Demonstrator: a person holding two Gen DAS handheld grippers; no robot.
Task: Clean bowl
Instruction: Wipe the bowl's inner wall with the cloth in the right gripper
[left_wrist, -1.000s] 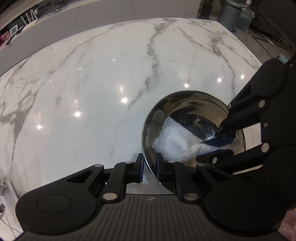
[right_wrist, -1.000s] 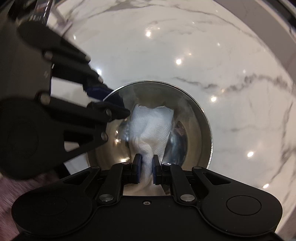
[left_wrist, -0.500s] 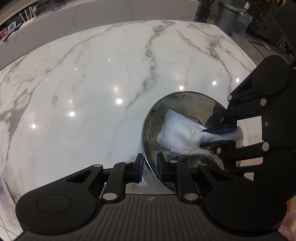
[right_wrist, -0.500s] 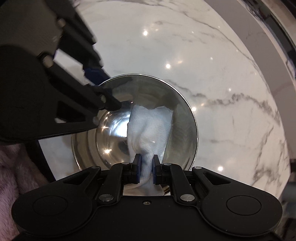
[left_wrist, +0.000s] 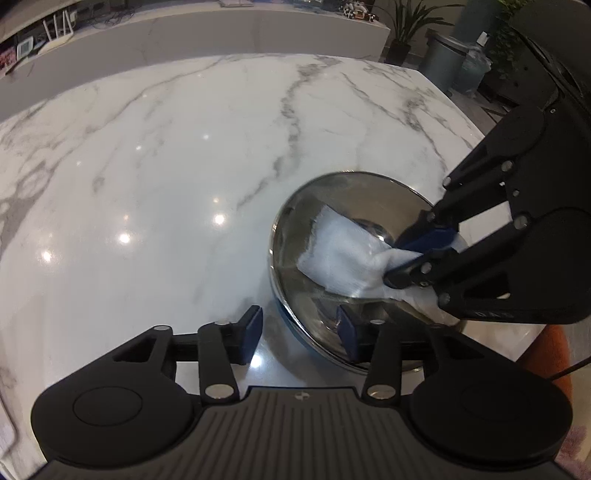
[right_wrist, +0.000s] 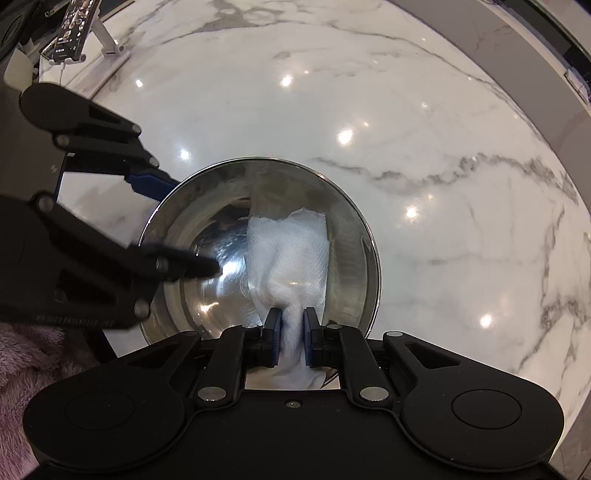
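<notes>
A steel bowl (left_wrist: 354, 229) sat on the white marble desk (left_wrist: 166, 166), near its edge on the person's side. The right gripper (right_wrist: 291, 328) had its jaws clenched on a bunched white paper towel (right_wrist: 291, 254), the blue pads pressed into the wad with only a narrow gap between them, filled by the paper. The free end of the towel spread out flat against the inner wall of the bowl, on the side away from the right gripper. The left gripper (left_wrist: 299, 328) stood with its jaws wide apart, straddling the bowl's near rim: one finger (left_wrist: 347, 332) reached inside the bowl and the other stayed outside over the desk, and neither pad could be seen pressing the metal, so the bowl sat between them unclamped. In the right wrist view the inside finger (right_wrist: 192, 266) of the left gripper pointed toward the bowl's shiny bottom, just beside the towel. A phone on a stand (right_wrist: 74, 29) stood at the far corner of the desk, well apart from the bowl.
</notes>
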